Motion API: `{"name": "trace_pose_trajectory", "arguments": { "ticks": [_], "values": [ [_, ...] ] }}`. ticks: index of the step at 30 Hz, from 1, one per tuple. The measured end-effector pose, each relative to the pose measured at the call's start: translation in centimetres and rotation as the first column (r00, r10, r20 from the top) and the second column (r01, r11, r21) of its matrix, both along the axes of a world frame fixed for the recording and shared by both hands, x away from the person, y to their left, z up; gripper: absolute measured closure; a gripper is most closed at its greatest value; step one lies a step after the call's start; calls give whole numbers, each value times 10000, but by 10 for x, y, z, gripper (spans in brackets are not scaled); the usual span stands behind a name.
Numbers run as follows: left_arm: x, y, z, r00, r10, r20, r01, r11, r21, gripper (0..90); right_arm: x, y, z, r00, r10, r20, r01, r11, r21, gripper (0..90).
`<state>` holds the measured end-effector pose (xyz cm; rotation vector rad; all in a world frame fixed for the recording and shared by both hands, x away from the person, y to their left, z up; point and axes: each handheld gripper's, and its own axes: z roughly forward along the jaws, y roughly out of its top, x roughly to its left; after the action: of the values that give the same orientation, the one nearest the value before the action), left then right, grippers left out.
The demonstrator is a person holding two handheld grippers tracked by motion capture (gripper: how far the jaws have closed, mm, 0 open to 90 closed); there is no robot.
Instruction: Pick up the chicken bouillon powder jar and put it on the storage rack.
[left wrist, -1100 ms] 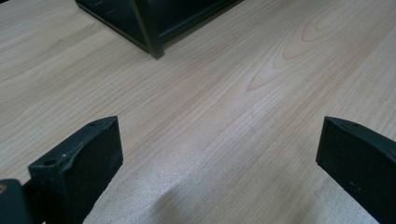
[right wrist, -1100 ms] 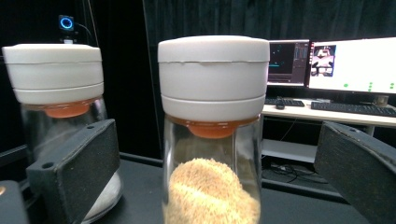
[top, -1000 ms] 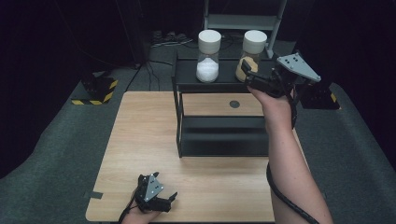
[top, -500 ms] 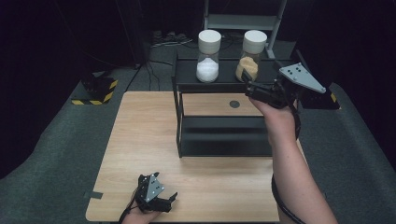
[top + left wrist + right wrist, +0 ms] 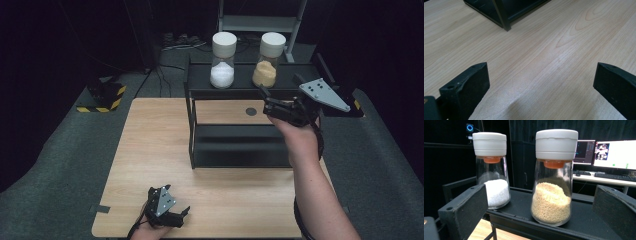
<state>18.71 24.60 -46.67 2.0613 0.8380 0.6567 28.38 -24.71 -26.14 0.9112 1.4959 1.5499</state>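
Two glass jars with white lids stand on top of a black rack [image 5: 200,92]. One holds white grains [image 5: 223,62] [image 5: 492,173], the other tan grains [image 5: 269,62] [image 5: 554,182]. My right gripper [image 5: 265,102] [image 5: 541,192] is open just in front of the rack's top, at the level of the tan jar. Its jaws stand wide on either side of that jar and short of it, touching nothing. Near the table's front edge my left gripper [image 5: 182,216] [image 5: 541,72] rests low over the bare wood. It is open, with nothing between its jaws.
The rack sits at the back right of the wooden table [image 5: 150,150], with a lower shelf [image 5: 240,135] and a dark round disc [image 5: 251,111] behind it. A black-and-yellow block [image 5: 102,95] lies on the floor at left. Monitors [image 5: 614,153] glow behind the jars.
My right gripper has drawn back and down from the tan jar, towards the person. Both jars stay on the rack. The left gripper has not moved.
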Motion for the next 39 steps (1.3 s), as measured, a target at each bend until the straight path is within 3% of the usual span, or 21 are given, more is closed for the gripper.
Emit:
{"name": "trace_pose_trajectory", "arguments": {
  "ticks": [14, 17, 26, 39],
  "values": [
    [1, 1, 0, 10000, 33, -47, -33, 10000, -90, 9, -6, 0, -14, 9999, -29, -108, 26, 9994, -354, 0],
    [1, 0, 1, 10000, 21, -83, -21, 10000, -4, 9, -7, -3, -22, 9998, 38, -205, -49, 9984, -569, 0],
    [1, 1, 0, 10000, -1, -64, 1, 10000, -81, 9, -14, -12, -51, 9978, 385, -546, -413, 9978, -512, 0],
    [1, 1, 0, 10000, -58, -63, 58, 10000, -17, 9, -41, -11, -96, 9950, 476, -882, -571, 9925, -1078, 0]
  ]
}}
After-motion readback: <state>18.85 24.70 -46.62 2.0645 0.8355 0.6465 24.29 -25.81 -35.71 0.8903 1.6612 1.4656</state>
